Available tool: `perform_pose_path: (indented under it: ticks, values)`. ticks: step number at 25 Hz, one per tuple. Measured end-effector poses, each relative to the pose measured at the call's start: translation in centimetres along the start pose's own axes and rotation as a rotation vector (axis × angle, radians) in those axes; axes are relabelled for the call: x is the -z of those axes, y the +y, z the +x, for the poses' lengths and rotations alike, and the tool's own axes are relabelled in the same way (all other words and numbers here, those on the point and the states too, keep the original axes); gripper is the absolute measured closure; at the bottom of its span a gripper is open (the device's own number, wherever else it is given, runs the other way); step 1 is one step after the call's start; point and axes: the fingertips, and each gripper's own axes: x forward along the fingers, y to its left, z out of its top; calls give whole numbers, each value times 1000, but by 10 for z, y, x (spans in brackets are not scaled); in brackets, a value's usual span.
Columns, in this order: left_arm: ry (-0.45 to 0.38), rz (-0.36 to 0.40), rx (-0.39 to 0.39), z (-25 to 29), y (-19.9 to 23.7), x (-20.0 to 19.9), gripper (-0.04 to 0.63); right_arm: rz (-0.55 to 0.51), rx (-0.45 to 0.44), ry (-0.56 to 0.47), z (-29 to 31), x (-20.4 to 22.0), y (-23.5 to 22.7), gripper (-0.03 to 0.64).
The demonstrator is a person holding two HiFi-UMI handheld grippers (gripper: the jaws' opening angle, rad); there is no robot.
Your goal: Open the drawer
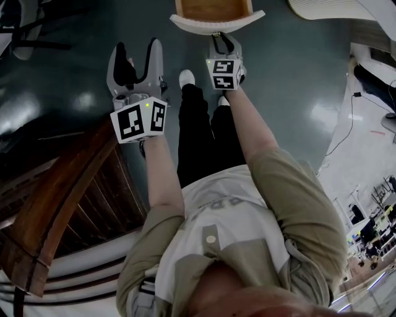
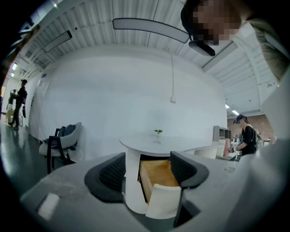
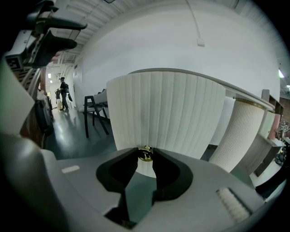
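A drawer (image 1: 213,13) with a wooden inside and a curved, ribbed white front stands pulled out from a round white table (image 2: 156,142). In the left gripper view the drawer (image 2: 158,179) shows side-on, its box open to the air. My right gripper (image 3: 145,156) is shut on the small brass knob (image 3: 145,154) at the middle of the drawer front (image 3: 167,118); the head view shows the right gripper (image 1: 221,46) against that front. My left gripper (image 1: 137,59) hangs to the left, open and holding nothing, with its pads (image 2: 113,172) well apart.
A dark wooden stair rail (image 1: 55,198) runs along the lower left of the head view. The floor (image 1: 297,86) is dark and glossy. A chair (image 2: 61,145) stands left of the table, another chair (image 3: 95,113) left of the drawer front, and people stand far off.
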Motion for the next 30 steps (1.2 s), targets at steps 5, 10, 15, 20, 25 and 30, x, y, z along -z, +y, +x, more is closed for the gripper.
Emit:
perform_pose_path:
  ticks: [5, 10, 15, 20, 25, 30]
  values:
    - [-23, 5, 6, -1, -1, -5, 276, -10, -6, -6, -3, 1, 2, 511]
    - [-28, 13, 5, 1, -1, -5, 276, -19, -13, -19, -4, 1, 2, 511]
    - [-32, 14, 7, 1, -1, -6, 276, -26, -18, -20, -3, 0, 3, 511]
    - [-39, 16, 13, 1, -3, -11, 278, -10, -19, -17, -4, 1, 3, 511]
    - [-41, 19, 16, 2, -2, -14, 276, 17, -1, -15, -5, 2, 2, 503]
    - [-41, 22, 15, 5, -2, -19, 278, 35, -27, -24, -11, -7, 3, 413]
